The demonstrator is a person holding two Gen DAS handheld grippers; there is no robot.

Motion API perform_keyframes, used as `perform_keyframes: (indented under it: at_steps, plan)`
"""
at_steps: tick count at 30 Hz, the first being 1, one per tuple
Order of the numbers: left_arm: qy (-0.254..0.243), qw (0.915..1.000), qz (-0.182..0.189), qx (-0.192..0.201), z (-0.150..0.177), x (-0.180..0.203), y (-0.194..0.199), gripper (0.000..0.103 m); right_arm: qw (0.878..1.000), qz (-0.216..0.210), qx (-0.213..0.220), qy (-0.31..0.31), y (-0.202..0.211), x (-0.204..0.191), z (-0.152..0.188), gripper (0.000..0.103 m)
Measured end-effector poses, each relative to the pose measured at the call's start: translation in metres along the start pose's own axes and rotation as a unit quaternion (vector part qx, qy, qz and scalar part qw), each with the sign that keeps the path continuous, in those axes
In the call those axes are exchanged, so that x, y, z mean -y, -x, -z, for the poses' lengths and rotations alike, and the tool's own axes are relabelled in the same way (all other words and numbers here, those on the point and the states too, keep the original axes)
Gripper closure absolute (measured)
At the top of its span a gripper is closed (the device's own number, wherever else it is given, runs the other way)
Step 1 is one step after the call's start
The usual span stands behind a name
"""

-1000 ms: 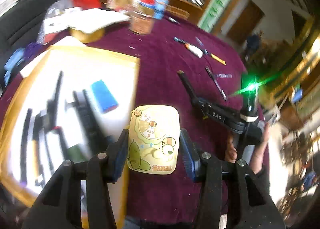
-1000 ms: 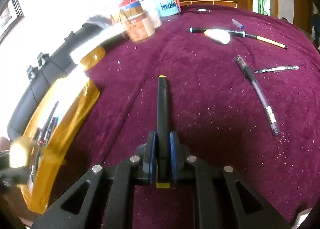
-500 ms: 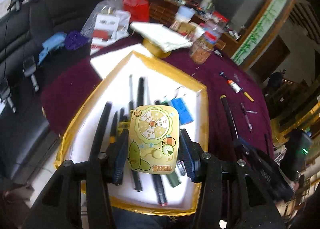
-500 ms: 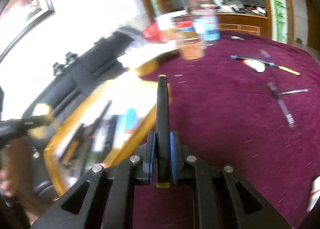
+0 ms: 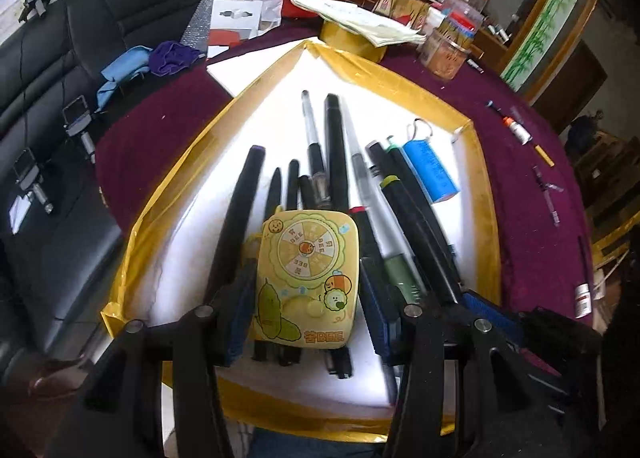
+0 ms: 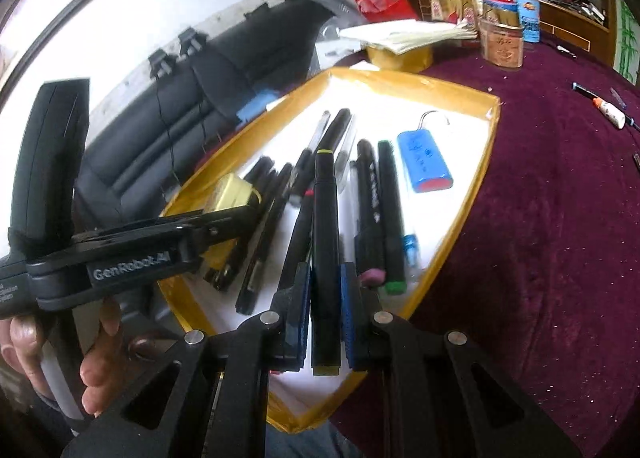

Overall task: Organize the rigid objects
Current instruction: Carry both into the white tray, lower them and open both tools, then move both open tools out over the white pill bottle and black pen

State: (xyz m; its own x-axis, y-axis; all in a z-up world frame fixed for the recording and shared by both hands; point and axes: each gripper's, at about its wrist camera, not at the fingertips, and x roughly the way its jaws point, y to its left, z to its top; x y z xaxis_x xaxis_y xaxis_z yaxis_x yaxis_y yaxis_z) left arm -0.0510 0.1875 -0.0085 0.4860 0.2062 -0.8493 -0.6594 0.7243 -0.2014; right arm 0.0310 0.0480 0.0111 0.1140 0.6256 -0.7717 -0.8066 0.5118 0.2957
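Broadly, a shallow white tray (image 5: 476, 161) with glossy yellow-taped walls spreads ahead of and beneath both sets of fingers, serving as the collecting place: slim black pens (image 5: 336, 145) lie roughly parallel in it beside a blue cylindrical battery pack (image 5: 430, 165). The left gripper (image 5: 306, 298) is clamped on a flat, rounded yellow cartoon-printed card case (image 5: 306, 278), carried above the pens. The right gripper (image 6: 325, 308) pinches a smooth black marker (image 6: 326, 217) lengthwise, yellow-tipped end forward, aligned with the row, probably for laying down.
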Motion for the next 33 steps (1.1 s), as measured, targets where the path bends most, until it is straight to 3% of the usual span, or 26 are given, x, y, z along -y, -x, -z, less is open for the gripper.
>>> perform_keyframes:
  at_steps: [6, 12, 15, 17, 18, 22, 26, 29, 33]
  plan:
    - [-0.002, 0.9999, -0.007, -0.009, 0.001, -0.001, -0.006, 0.055, 1.000, 0.024, -0.017, 0.009, -0.012, -0.006, 0.002, 0.090]
    - [0.002, 0.9999, -0.005, -0.011, -0.001, -0.002, -0.008, 0.055, 1.000, 0.014, -0.012, 0.003, -0.011, -0.003, 0.003, 0.089]
    - [0.001, 0.9999, 0.004, -0.011, 0.000, -0.002, -0.008, 0.051, 1.000, -0.007, -0.003, -0.005, -0.004, 0.000, 0.005, 0.080]
    - [0.002, 0.9999, 0.008, -0.011, 0.001, 0.001, -0.006, 0.050, 1.000, -0.024, 0.013, -0.011, 0.004, 0.005, 0.006, 0.067]
    - [0.001, 0.9999, 0.007, -0.011, 0.001, 0.003, -0.005, 0.050, 0.999, -0.036, 0.019, -0.014, 0.010, 0.008, 0.008, 0.067]
    - [-0.035, 0.9989, -0.020, 0.025, 0.003, 0.028, 0.013, 0.050, 0.997, -0.057, 0.049, -0.015, 0.037, 0.020, 0.015, 0.066]
    - [-0.070, 0.9942, -0.044, 0.069, 0.009, 0.061, 0.036, 0.046, 0.993, -0.071, 0.087, -0.028, 0.069, 0.042, 0.028, 0.059]
    - [-0.085, 0.9933, -0.017, 0.076, 0.014, 0.087, 0.048, 0.040, 0.989, -0.077, 0.110, -0.057, 0.094, 0.070, 0.040, 0.058]
    - [-0.127, 0.9892, 0.056, 0.047, 0.020, 0.137, 0.052, 0.040, 0.983, -0.065, 0.138, -0.099, 0.129, 0.116, 0.054, 0.058]
